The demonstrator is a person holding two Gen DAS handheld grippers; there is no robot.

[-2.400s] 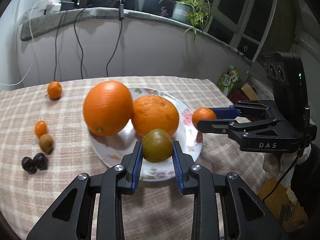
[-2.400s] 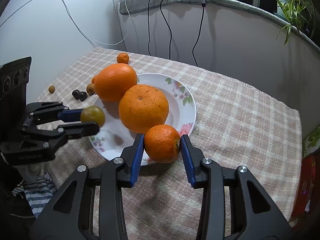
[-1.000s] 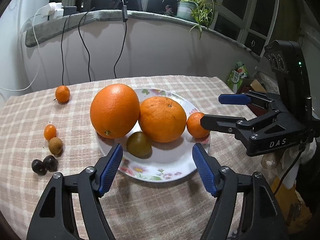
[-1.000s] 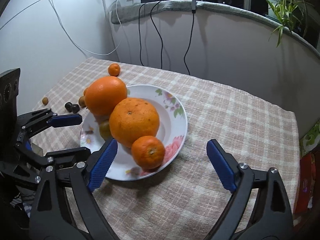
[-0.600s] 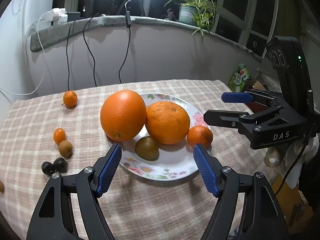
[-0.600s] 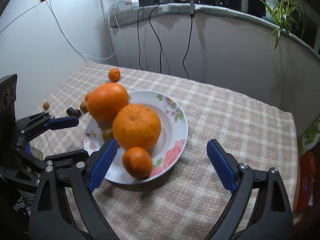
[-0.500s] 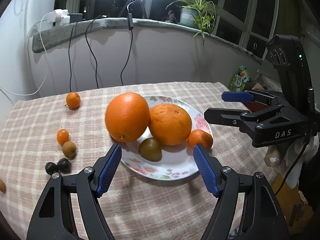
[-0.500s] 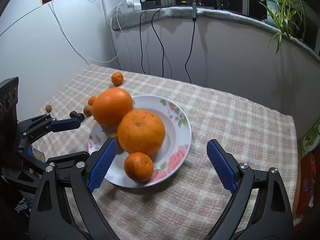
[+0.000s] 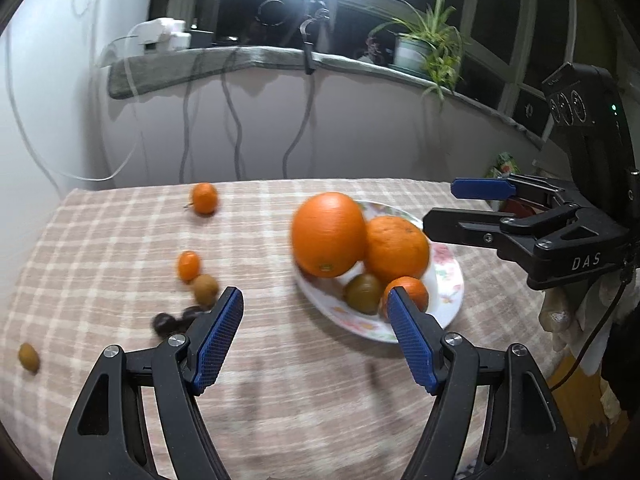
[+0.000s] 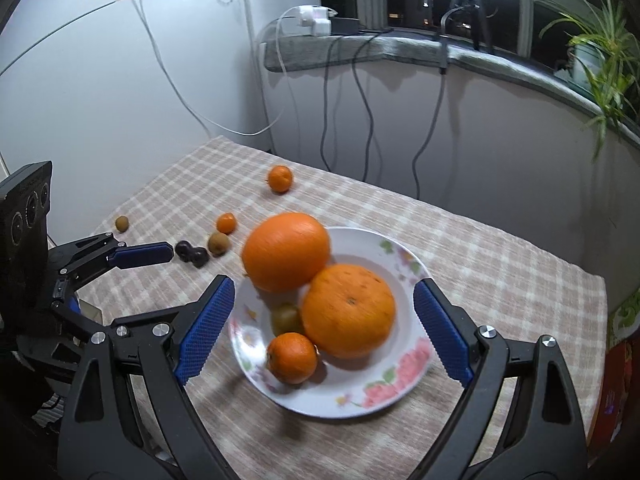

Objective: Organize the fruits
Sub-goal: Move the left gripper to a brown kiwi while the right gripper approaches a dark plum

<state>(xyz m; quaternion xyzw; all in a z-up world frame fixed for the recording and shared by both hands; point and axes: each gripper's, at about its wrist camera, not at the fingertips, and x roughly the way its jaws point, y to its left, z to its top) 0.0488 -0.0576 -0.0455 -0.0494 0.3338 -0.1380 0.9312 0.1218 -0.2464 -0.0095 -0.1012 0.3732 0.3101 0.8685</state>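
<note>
A floral white plate (image 10: 384, 396) (image 9: 450, 292) holds two big oranges (image 10: 286, 252) (image 10: 348, 310), a small mandarin (image 10: 292, 358) and a green-brown fruit (image 10: 286, 318). On the cloth to its left lie a mandarin (image 9: 205, 199), a small orange fruit (image 9: 188, 265), a brown fruit (image 9: 206, 289), two dark fruits (image 9: 172, 320) and a small brown fruit (image 9: 29, 357). My left gripper (image 9: 314, 320) is open and empty, above the cloth left of the plate. My right gripper (image 10: 324, 312) is open and empty, raised over the plate.
A checked cloth (image 9: 120, 240) covers the table. A wall with hanging cables (image 10: 360, 92) and a sill with a potted plant (image 9: 420, 56) stand behind. The table edge drops off at the right, beside a red box (image 10: 616, 392).
Both grippers opened, leaving the green-brown fruit and the small mandarin on the plate. Both then pulled back and up. My left gripper has swung left toward the loose fruits.
</note>
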